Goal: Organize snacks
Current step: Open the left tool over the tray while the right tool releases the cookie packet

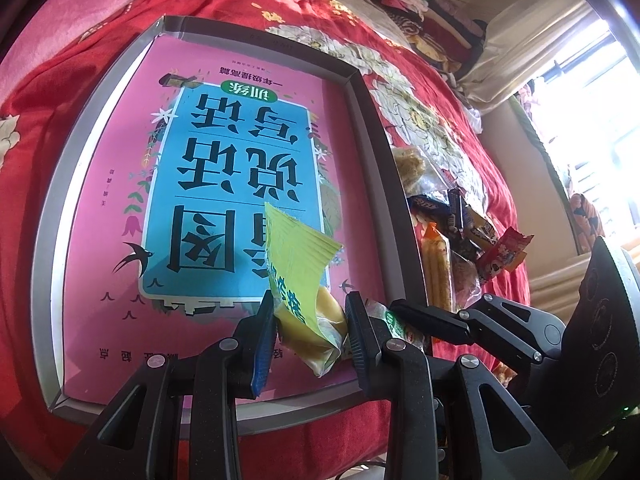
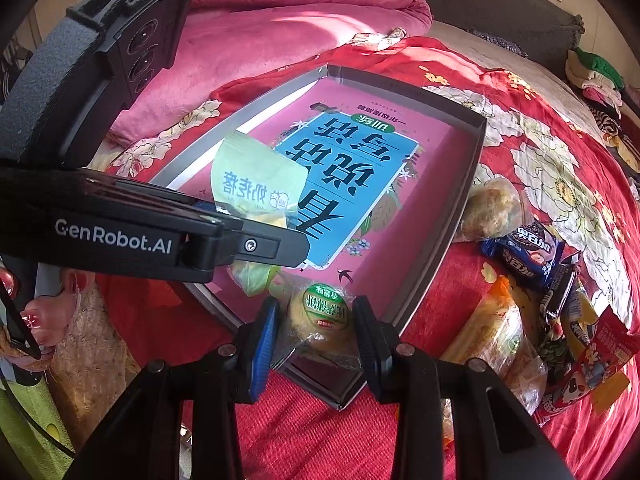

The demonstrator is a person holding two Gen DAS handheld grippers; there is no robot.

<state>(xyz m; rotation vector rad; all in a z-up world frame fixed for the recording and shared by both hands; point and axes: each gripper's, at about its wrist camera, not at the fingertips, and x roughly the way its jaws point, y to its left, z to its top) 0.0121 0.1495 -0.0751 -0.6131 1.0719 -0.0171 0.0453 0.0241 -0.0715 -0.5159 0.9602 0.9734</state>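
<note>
A grey shallow box lies on the red bed and holds a pink and blue book. My left gripper is shut on a yellow-green snack packet held over the box's near end; the packet also shows in the right wrist view. My right gripper is shut on a clear-wrapped round pastry with a green label, over the box's near corner. The right gripper's fingers show beside the left one.
A heap of loose snacks lies on the red floral quilt right of the box: blue cookie packs, an orange-topped stick pack, a red packet and a bagged pastry. A pink blanket lies behind, folded clothes at the far right.
</note>
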